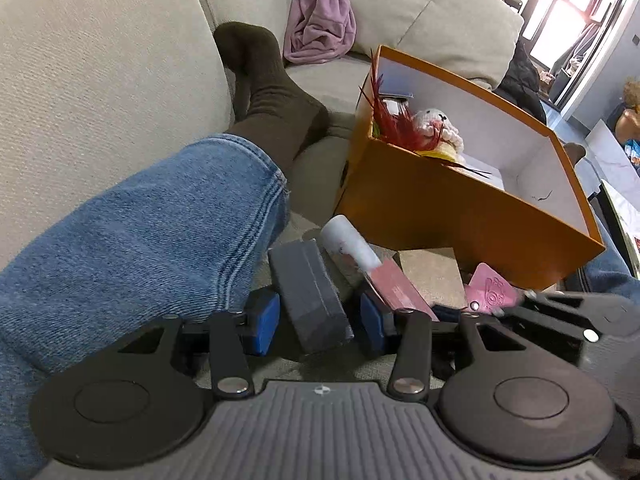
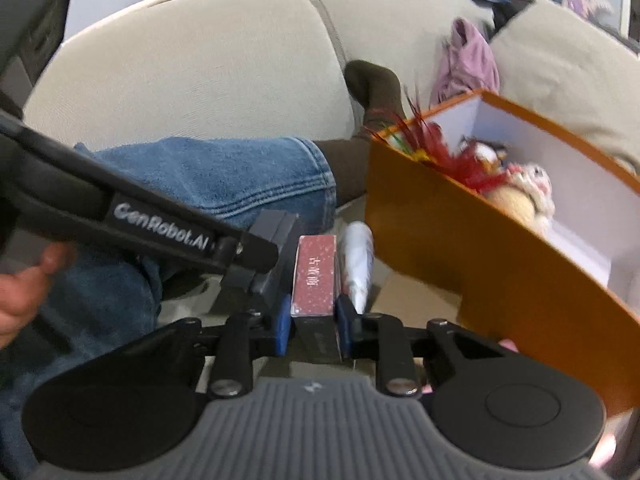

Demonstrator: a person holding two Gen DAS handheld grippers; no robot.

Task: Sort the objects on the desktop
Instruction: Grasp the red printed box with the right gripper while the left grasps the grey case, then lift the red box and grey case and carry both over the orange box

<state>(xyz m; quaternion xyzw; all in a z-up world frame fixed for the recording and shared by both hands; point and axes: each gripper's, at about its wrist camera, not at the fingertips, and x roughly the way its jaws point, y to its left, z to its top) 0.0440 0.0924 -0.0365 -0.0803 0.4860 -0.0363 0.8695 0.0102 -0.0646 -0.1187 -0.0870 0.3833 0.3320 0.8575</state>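
Observation:
My left gripper (image 1: 317, 324) has its blue pads against both sides of a dark grey box (image 1: 310, 300) and holds it just above the sofa seat. My right gripper (image 2: 314, 322) is shut on a narrow red box (image 2: 314, 276) with white lettering. A white tube (image 2: 358, 264) lies right beside it. The red box (image 1: 396, 284) and the tube (image 1: 352, 244) also show in the left wrist view, next to a tan square (image 1: 432, 276) and a pink tag (image 1: 492, 292). An open orange box (image 1: 460, 220) stands to the right and holds red feathers (image 1: 396, 120) and a crochet toy (image 1: 436, 124).
A person's leg in blue jeans (image 1: 140, 240) with a brown sock (image 1: 272, 100) lies across the beige sofa (image 1: 100, 80) on the left. A lilac cloth (image 1: 320, 20) lies on the sofa behind. A hand (image 2: 24, 296) shows at the left edge of the right wrist view.

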